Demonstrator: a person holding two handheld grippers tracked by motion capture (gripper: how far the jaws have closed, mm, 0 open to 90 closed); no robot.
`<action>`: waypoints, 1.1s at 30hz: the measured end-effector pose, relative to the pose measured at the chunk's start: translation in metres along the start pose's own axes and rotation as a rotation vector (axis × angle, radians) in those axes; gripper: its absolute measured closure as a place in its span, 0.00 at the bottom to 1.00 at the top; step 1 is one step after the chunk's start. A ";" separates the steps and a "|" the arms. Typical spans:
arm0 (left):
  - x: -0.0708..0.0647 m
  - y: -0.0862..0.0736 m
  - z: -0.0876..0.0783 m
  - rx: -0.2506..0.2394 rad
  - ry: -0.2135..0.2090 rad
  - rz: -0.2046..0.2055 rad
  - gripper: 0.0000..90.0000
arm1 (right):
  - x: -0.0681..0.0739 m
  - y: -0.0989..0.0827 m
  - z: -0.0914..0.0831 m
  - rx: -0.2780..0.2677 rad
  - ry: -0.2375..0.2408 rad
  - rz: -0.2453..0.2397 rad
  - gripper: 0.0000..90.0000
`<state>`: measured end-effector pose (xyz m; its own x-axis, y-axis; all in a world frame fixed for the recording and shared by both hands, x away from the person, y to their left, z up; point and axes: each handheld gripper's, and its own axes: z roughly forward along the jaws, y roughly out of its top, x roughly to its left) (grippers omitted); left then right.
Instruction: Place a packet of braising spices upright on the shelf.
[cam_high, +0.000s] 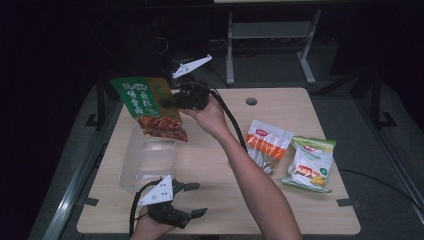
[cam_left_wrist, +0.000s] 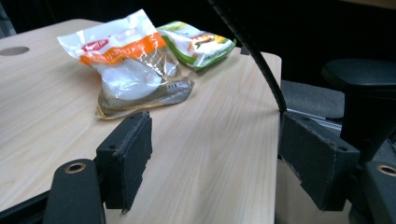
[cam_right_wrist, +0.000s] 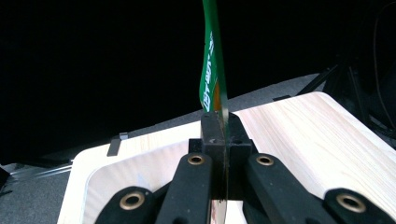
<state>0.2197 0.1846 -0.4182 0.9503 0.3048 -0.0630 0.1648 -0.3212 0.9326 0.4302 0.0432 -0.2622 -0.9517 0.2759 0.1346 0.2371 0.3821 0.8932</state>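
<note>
**Three packets, one in the air above the tub**

Three snack packets are in play. The right gripper (cam_high: 172, 100) has its jaws clamped on the edge of the green packet (cam_high: 147, 106), carrying it clear of the bench (cam_high: 200, 165) over the far left part. In the right gripper view the packet (cam_right_wrist: 211, 70) stands edge-on, pinched thin between the closed jaws. Below it, toward the bench's left edge, sits a clear tub (cam_high: 145, 160), which seems the likely target. The orange packet (cam_high: 267, 145) and the corn packet (cam_high: 311, 162) lie side by side near the right edge, just beside each other.

The left gripper (cam_high: 192, 199) rests near the front edge with its jaws apart and nothing between them; in its own view they frame bare wood, with the orange packet (cam_left_wrist: 133, 65) farther off.

Risks from here, as a judgement: the grip is on a thin margin, so the packet hangs loosely and could swing or slip out if the hand moves sharply. Its lower end hangs just above the tub's far rim; coming down off-centre could catch that rim and tip or push the light tub toward the left edge. Releasing too high may let the packet land half out. The trailing cable (cam_high: 232, 122) crosses the bench and could drag the orange packet.
</note>
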 end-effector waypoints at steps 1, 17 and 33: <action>0.000 0.000 -0.001 -0.004 0.000 -0.006 0.28 | -0.001 0.000 0.003 -0.001 0.001 -0.002 1.00; -0.001 0.000 0.002 -0.007 -0.019 -0.004 0.28 | -0.022 -0.023 0.059 0.008 0.034 0.075 1.00; -0.001 -0.001 0.003 -0.011 -0.019 -0.009 0.29 | -0.038 -0.048 0.080 0.018 0.042 0.119 1.00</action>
<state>0.2195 0.1817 -0.4198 0.9537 0.2902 -0.0783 0.1706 -0.3081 0.9359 0.4706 0.0847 -0.3447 -0.9240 0.2832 0.2569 0.3514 0.3644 0.8624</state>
